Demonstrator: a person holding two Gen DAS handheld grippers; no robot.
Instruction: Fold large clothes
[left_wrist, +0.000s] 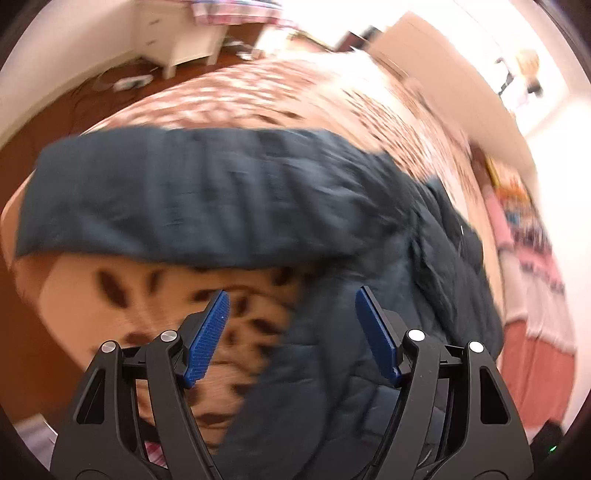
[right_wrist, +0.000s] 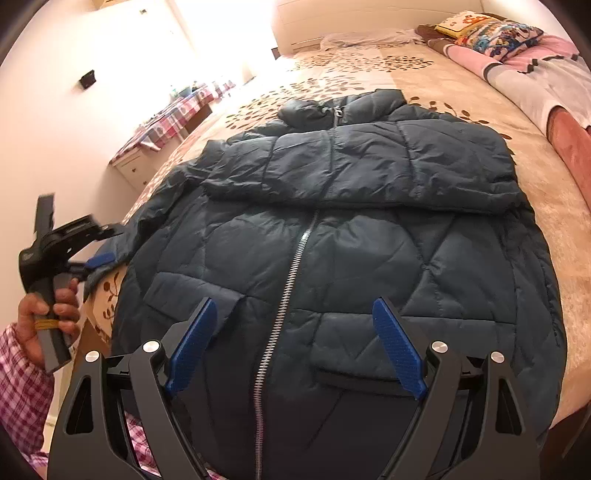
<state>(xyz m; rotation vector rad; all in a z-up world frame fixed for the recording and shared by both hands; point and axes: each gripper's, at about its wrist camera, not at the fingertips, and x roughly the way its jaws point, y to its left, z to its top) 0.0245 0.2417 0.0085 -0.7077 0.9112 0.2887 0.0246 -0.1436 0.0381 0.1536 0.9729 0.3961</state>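
Dark teal jacket (right_wrist: 332, 229); beige leaf-print bedspread (right_wrist: 461, 85); blue fingers (right_wrist: 397, 347).

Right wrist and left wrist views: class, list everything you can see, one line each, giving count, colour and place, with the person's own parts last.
puffer jacket: one, dark blue-green, flat on the bed, zip up the middle
bedspread: one, beige with brown leaf print, under the jacket
pillows: a few, multicoloured, at the head of the bed
folded blanket: one, pink and grey, along the bed's right edge
side table: one, white with a checked cloth, beside the bed
left gripper: one, black with blue pads, open, at the jacket's left edge
right gripper: one, black with blue pads, open, above the jacket's hem
hand: one, in a checked sleeve, holding the left gripper
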